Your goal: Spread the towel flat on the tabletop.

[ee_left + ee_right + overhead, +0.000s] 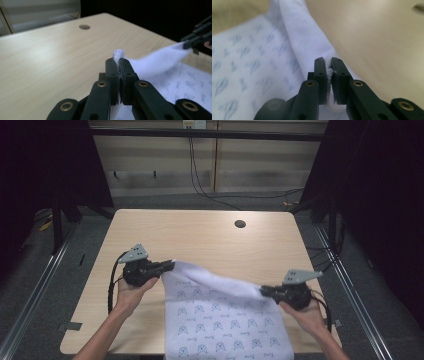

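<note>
Both corners of the white cloth (225,320) are pinched, one per hand-held gripper.

Left hand-held gripper (169,265): jaws are closed tight on the cloth's far left corner. In the left gripper view a small bunched tuft of fabric (118,53) is seen poking out past the jaw tips, with more cloth trailing below the jaws. The gripper is held in the person's left hand (131,292), grey three-cornered plate on top, jaws pointed toward the right of the worktop (200,230).

Right hand-held gripper (263,290): jaws are likewise clamped on the cloth's far right corner. In the right gripper view a folded white edge is seen sandwiched between the pads (321,75), with a bit of fabric bulging out beneath them. It is held in the right hand (307,315), jaws pointed left, toward the other gripper.

Cloth: white, printed with a repeating small dark blue motif. The far edge is stretched between the two grippers and lifted off the worktop, sagging slightly along its span; it is rolled or folded over so a plain white band is shown along the top. The rest is draped down over the near half of the worktop and runs past the near edge at the bottom of the high view.

Worktop: light wood, rounded corners, a round cable hole (240,224) near the far right. The far half is bare wood.
</note>
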Demonstrator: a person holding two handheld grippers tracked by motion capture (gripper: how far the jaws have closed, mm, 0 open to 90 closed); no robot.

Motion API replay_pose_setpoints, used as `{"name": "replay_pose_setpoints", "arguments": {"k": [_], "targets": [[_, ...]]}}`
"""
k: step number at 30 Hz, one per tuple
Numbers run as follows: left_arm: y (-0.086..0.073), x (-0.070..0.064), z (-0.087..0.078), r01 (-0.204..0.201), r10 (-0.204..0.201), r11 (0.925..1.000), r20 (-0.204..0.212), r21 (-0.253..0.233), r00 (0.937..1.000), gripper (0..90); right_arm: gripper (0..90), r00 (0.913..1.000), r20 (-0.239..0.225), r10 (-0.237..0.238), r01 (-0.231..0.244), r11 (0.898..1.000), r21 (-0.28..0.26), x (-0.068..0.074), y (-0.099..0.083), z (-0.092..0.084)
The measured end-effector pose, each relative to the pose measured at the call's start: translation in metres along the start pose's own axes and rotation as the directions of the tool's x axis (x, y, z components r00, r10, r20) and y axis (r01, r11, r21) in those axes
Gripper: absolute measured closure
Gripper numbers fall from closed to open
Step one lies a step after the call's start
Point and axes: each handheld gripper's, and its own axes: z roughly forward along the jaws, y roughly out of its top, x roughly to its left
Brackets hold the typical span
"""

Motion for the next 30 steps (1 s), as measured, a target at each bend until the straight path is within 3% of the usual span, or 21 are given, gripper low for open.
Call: {"name": "replay_pose_setpoints", "arguments": {"k": [1,3,6,10,12,16,18,20,23,30], "targets": [[-0.005,0.000,0.000,0.007,-0.007,0.9999,0.005,0.009,1.0000,87.3,83.7,1.0000,-0.004,-0.004,0.004,1.000,0.019,0.005,-0.009,0.002],[-0.013,-0.001,0.000,0.004,-0.005,0.9991,0.004,0.041,1.0000,87.3,83.0,0.9985,-0.043,0.033,-0.031,0.998,0.055,0.013,-0.026,0.008],[-0.028,-0.003,0.000,0.002,-0.003,0.9953,0.010,0.096,1.0000,87.0,78.4,0.9970,-0.071,0.031,-0.022,0.991,0.132,0.023,-0.042,0.015],[-0.045,-0.009,-0.001,-0.010,0.004,0.9887,0.038,0.149,0.9993,86.9,68.0,0.9938,-0.095,0.058,-0.047,0.993,0.107,0.024,-0.039,0.006],[-0.049,-0.012,-0.001,-0.019,0.011,0.9865,0.046,0.163,0.9989,86.8,64.2,0.9946,-0.082,0.064,-0.058,0.996,0.070,0.023,-0.036,0.001],[-0.051,-0.009,0.000,-0.004,-0.004,0.9873,0.050,0.159,0.9987,86.6,75.1,0.9930,-0.038,0.112,-0.114,0.993,-0.040,0.011,-0.024,-0.008],[-0.051,-0.009,0.001,-0.002,-0.006,0.9867,0.047,0.163,0.9989,86.4,78.6,0.9934,-0.004,0.114,-0.114,0.993,-0.014,0.004,-0.020,0.002],[-0.051,-0.009,0.001,-0.001,-0.007,0.9869,0.047,0.161,0.9989,86.2,75.9,0.9957,0.004,0.093,-0.093,0.994,0.050,0.002,-0.021,0.021],[-0.052,-0.009,0.000,-0.002,-0.007,0.9880,0.052,0.154,0.9986,86.1,64.6,0.9957,-0.035,0.085,-0.081,0.991,0.108,0.007,-0.024,0.040],[-0.054,-0.011,-0.002,-0.006,-0.004,0.9869,0.058,0.161,0.9983,85.3,57.0,0.9941,-0.098,0.047,-0.039,0.996,0.080,0.029,-0.027,0.030]]}}
